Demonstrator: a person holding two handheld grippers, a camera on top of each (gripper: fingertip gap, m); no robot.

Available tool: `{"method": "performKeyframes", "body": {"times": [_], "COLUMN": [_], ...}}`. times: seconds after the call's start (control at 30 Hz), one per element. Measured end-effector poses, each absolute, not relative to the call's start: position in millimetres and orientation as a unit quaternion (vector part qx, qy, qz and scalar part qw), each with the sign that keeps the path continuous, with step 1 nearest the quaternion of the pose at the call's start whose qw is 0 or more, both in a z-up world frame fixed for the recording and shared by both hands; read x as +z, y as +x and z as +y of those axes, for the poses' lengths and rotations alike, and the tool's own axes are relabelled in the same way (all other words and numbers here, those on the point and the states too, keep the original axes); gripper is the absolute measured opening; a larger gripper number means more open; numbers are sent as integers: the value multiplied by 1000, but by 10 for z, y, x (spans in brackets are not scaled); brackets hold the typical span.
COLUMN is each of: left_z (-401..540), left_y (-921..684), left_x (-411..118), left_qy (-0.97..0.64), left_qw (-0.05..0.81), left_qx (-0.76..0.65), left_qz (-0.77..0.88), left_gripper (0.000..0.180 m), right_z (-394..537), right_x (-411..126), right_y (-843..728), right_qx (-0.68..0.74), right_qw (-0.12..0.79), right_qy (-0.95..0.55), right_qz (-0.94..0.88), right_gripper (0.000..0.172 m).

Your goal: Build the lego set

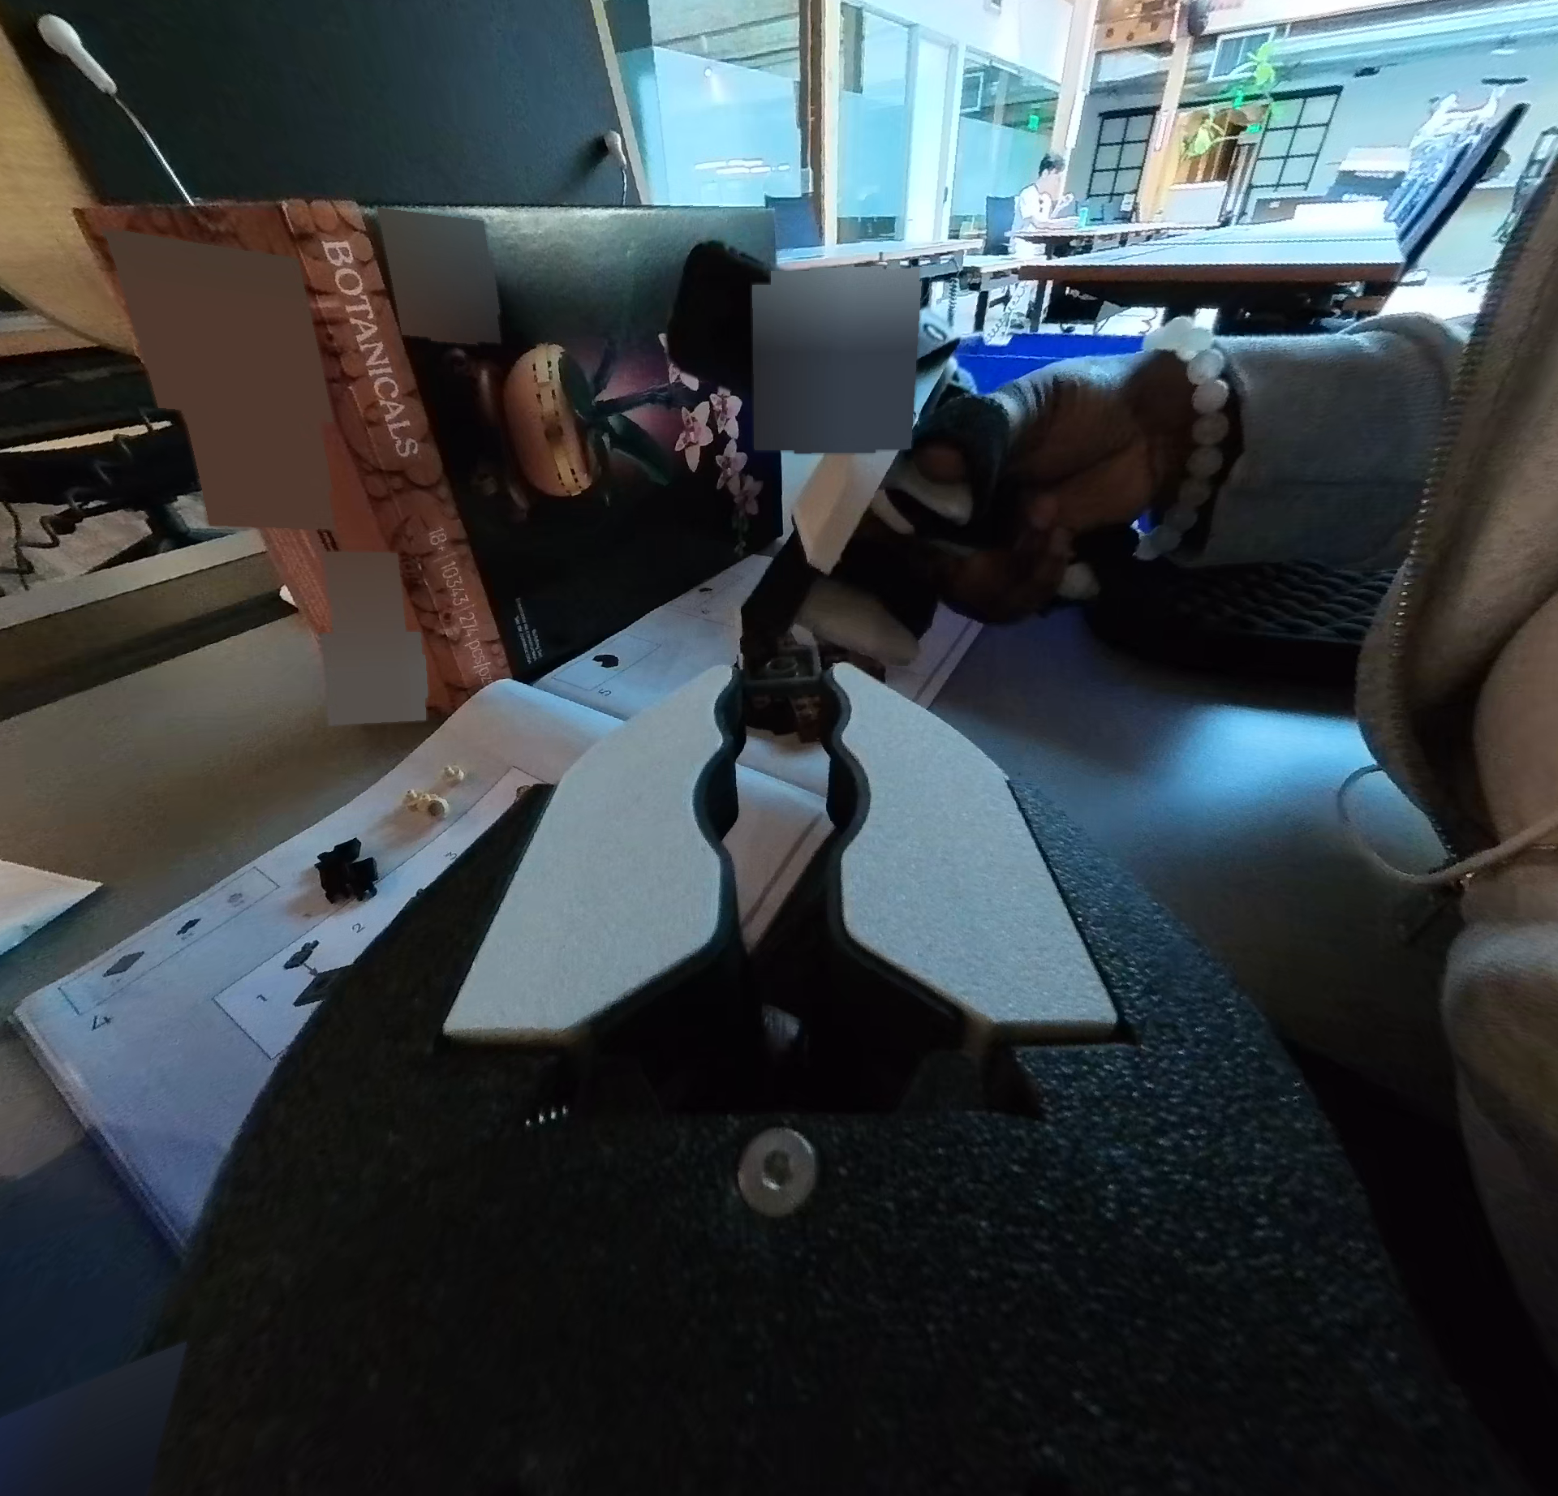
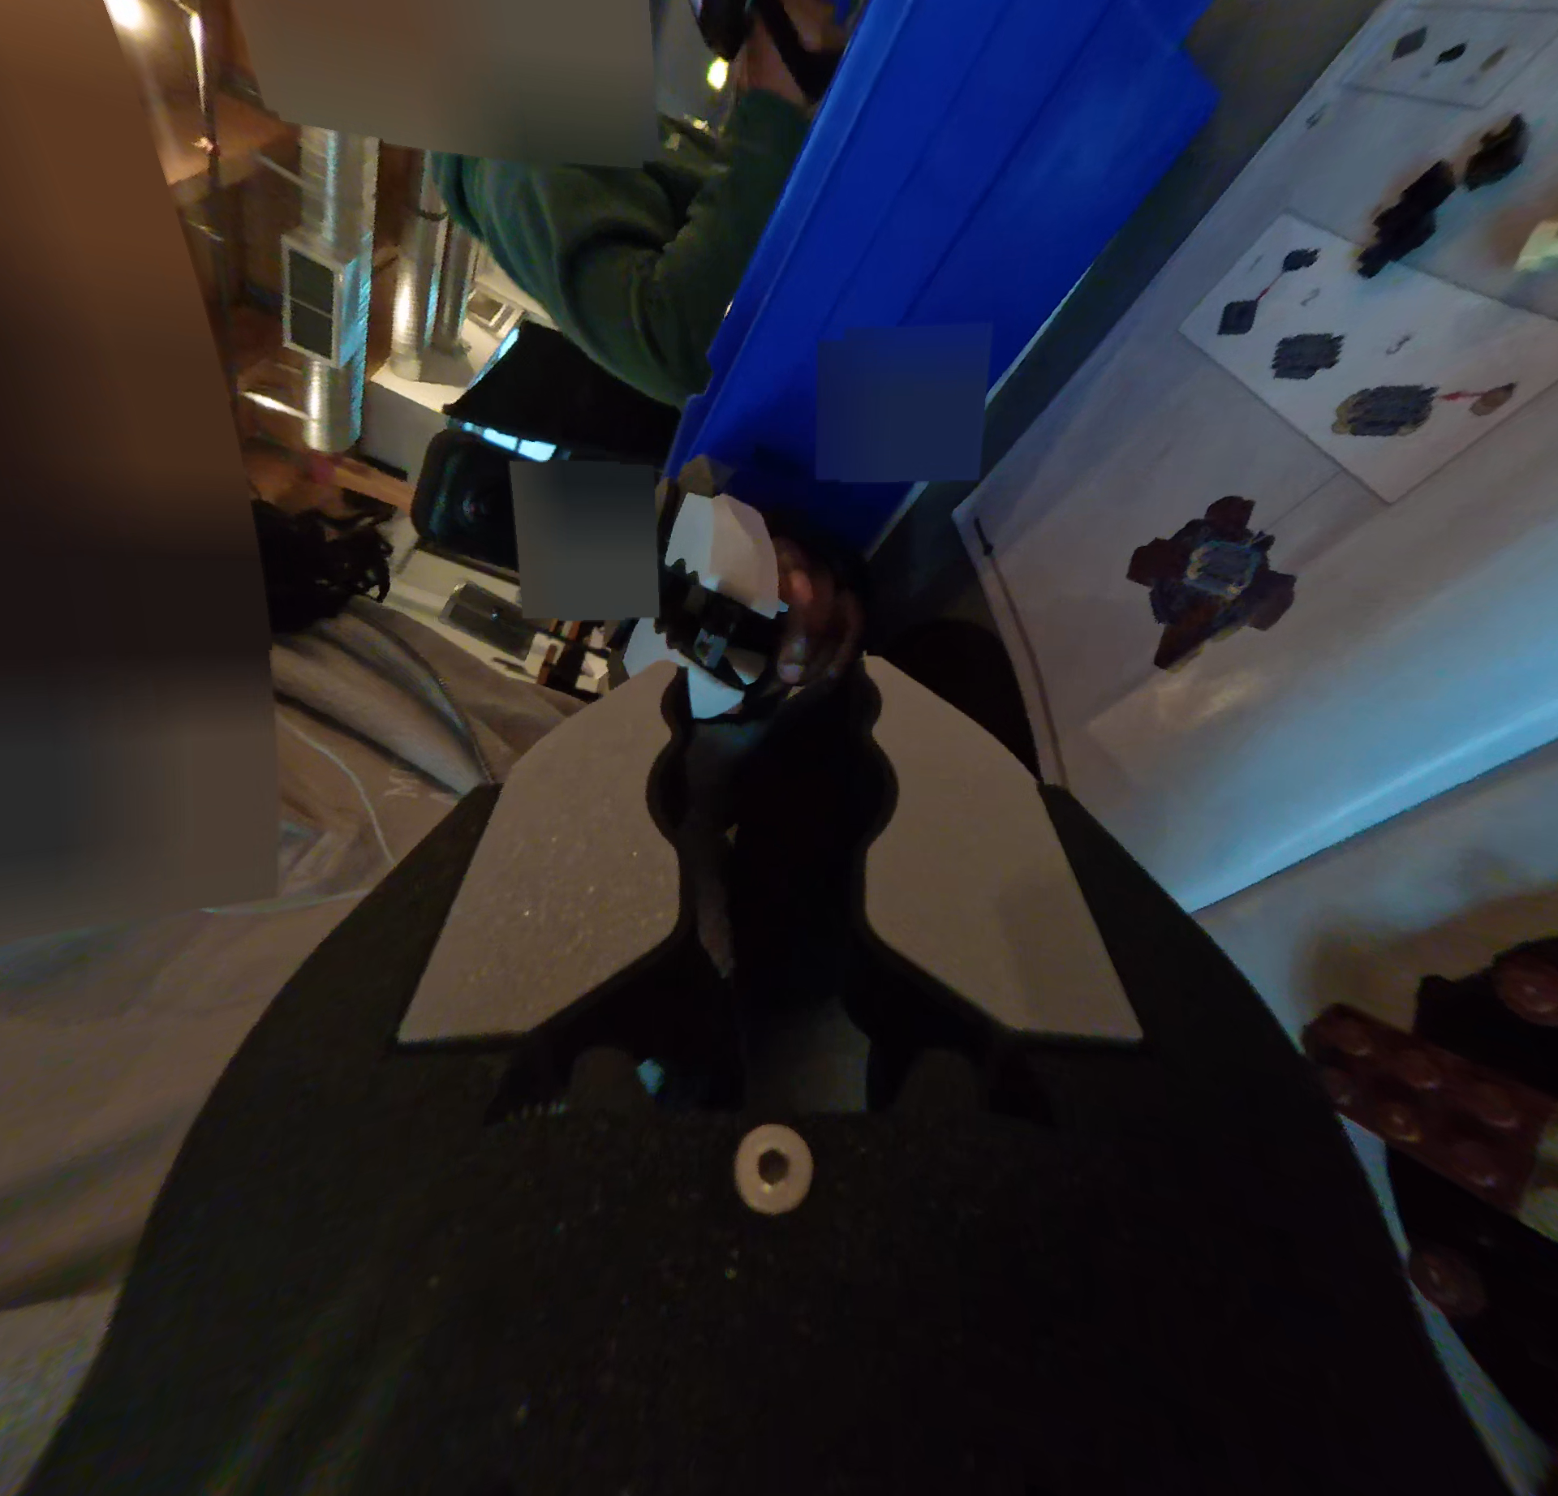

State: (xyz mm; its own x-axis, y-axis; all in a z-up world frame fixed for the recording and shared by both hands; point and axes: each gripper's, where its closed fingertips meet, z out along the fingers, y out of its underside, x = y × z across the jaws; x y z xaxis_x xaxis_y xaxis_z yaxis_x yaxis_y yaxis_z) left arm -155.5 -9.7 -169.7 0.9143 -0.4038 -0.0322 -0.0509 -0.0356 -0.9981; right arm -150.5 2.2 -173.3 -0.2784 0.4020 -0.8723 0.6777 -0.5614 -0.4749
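Observation:
My left gripper (image 1: 780, 688) is shut on a small dark brick assembly (image 1: 784, 670) and holds it just above an open instruction booklet (image 1: 211, 992). My right gripper (image 1: 801, 613), held by a hand with a white bead bracelet, comes in from the upper right, with its black fingertip (image 1: 771, 596) at the top of that assembly. In the right wrist view my right gripper (image 2: 767, 714) has its fingers apart with a dark shape between them. I cannot tell whether the pads press on it. The left gripper's white fingers (image 2: 725, 562) show just beyond.
A dark box with an orchid picture (image 1: 590, 427) stands behind the booklet. Black pieces (image 1: 346, 870) and cream pieces (image 1: 426, 800) lie on the page. A blue bin (image 2: 969, 191), brown bricks (image 2: 1433, 1101) and a black mat (image 1: 1239, 613) are nearby. A person in green (image 2: 607, 259) sits beyond. Only a small space, under 4 cm, lies between the two pairs of fingers.

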Motion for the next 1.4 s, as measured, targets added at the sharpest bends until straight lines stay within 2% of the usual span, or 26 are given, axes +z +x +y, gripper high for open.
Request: {"method": "performKeyframes", "body": {"times": [0.33,0.57,0.93,1.4], "left_z": [-103,-115,-128,-151], "left_y": [-1546,-1528,-1508,-1475], "left_x": [-1694,-1688,-1683,-1697], "left_qy": [-705,-701,-695,-691], "left_qw": [677,679,683,683], "left_qx": [-132,-133,-131,-126], "left_qz": [164,171,182,200], "left_gripper": [16,16,16,16], "right_z": [-64,-147,-258,-310], "right_x": [-1736,-1742,-1674,-1666], "right_y": [-1548,-1599,-1592,-1574], "right_qx": [-657,-668,-688,-694], "right_qw": [127,174,239,275], "right_qy": [577,567,547,539], "right_qz": [468,450,413,390], "right_gripper": [35,35,22,15]}}
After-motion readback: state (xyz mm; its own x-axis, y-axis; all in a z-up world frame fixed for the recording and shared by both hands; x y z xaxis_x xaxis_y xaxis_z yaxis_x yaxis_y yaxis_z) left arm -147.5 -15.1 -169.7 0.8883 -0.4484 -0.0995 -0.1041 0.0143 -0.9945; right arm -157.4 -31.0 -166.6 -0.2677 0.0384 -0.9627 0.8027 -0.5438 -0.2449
